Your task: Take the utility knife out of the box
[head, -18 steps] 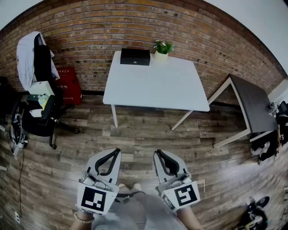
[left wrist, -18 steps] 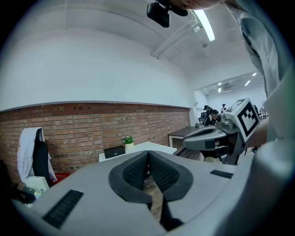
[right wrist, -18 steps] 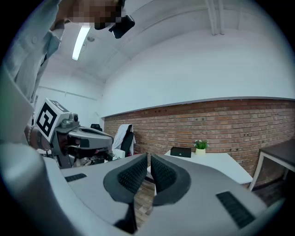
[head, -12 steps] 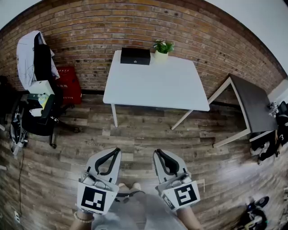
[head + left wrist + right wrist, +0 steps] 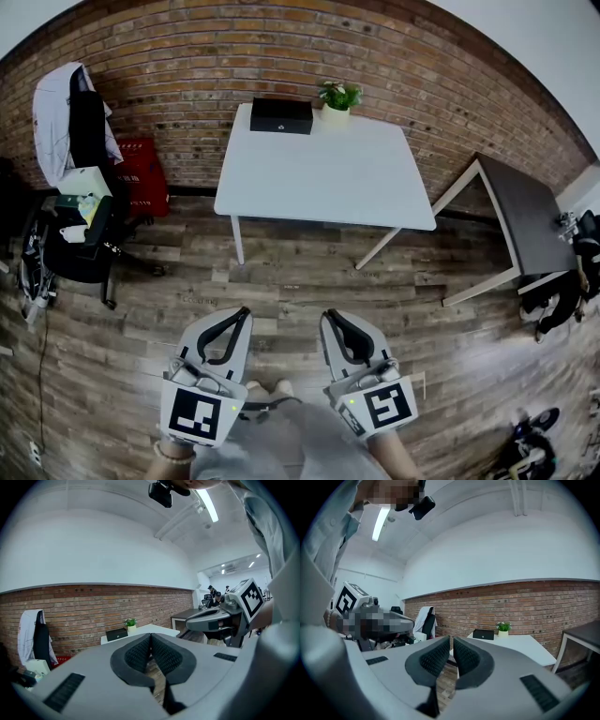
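Across the room, at the white surface's (image 5: 319,178) far edge, sits the black box (image 5: 281,117). The knife inside is unseen, likely light and rigid, best gripped by its handle. Left tool (image 5: 242,316) and right tool (image 5: 329,319) are closed, empty.

Head view: high over the floor, tilted steeply down and forward. The left hand-held gripper (image 5: 241,315) and right hand-held gripper (image 5: 330,319) sit low in frame, and the white worktop (image 5: 323,173) stands well off against the brick wall (image 5: 169,66). Left gripper view and right gripper view each ride just behind their own jaws, roughly level, facing that wall from afar. All three views share the worktop, black box (image 5: 281,116) and potted plant (image 5: 338,97) — each gripper view also catches the other hand-held gripper at its edge.
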